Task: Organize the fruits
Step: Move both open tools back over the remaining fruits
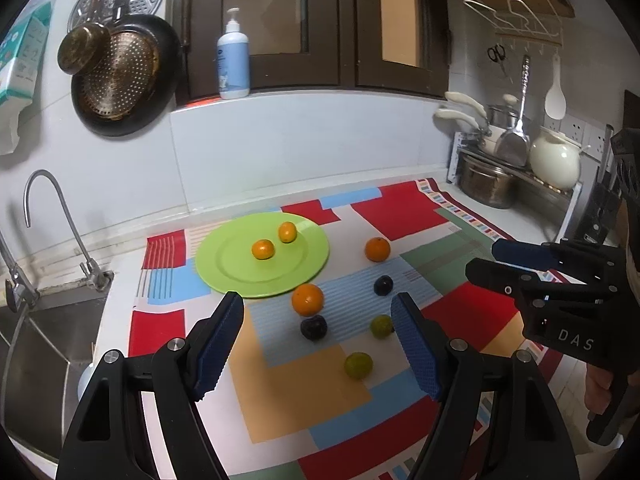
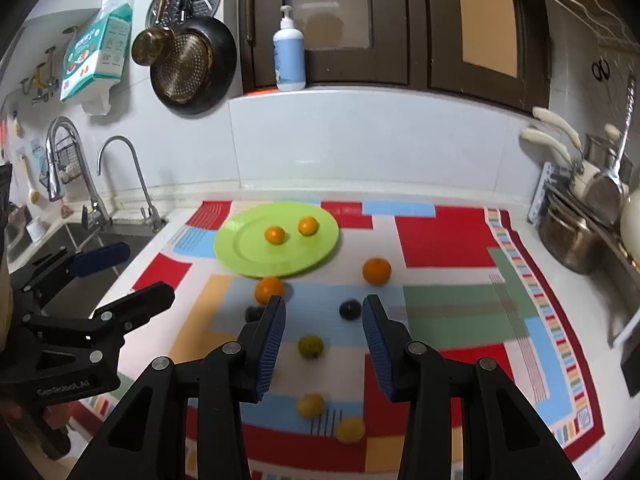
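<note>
Nearest the left gripper lies a dull yellow-green fruit, small and round, well short of the plate. Counted from the right wrist view, four yellow-green fruits lie on the cloth on the near side of the plate. Two dark plums sit between them and the plate. Two larger oranges, glossy and bright, lie on the cloth, one just beside the plate's near rim, the other to its right. Two small oranges rest on the lime-green plate itself. One plate, one patchwork cloth.

Left gripper: jaws wide apart, nothing between them. Right gripper: jaws parted less widely, also holding nothing, hovering short of the plate.
</note>
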The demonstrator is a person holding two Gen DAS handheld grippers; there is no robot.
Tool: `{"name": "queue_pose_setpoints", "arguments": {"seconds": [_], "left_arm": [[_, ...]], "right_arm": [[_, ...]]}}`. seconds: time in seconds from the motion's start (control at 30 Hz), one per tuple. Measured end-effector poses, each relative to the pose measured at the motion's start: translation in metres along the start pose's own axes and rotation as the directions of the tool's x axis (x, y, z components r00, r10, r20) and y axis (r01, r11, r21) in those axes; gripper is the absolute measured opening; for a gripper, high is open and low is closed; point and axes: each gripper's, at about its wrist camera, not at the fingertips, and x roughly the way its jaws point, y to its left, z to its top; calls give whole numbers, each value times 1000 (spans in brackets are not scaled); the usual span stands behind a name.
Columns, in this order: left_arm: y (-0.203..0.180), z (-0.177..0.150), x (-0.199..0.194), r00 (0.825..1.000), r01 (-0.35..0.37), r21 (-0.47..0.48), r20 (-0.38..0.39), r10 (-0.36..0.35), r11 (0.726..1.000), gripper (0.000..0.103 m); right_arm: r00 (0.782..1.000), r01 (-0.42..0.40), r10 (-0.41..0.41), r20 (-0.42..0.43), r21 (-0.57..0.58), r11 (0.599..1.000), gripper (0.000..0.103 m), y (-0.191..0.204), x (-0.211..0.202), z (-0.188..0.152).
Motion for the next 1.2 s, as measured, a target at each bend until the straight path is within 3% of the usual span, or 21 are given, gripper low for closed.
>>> {"name": "queue_pose_setpoints", "arguments": {"seconds": [0.57, 1.2], "left_arm": [[-18, -25, 23, 996, 45, 69, -84, -40, 997, 76], [-27, -54, 70, 979, 81, 122, -195, -56, 989, 75]], "right_arm": [[995, 47, -42, -90, 63, 997, 41, -8, 2, -46], [970, 74, -39, -239, 141, 987, 41, -22, 39, -91]]}}
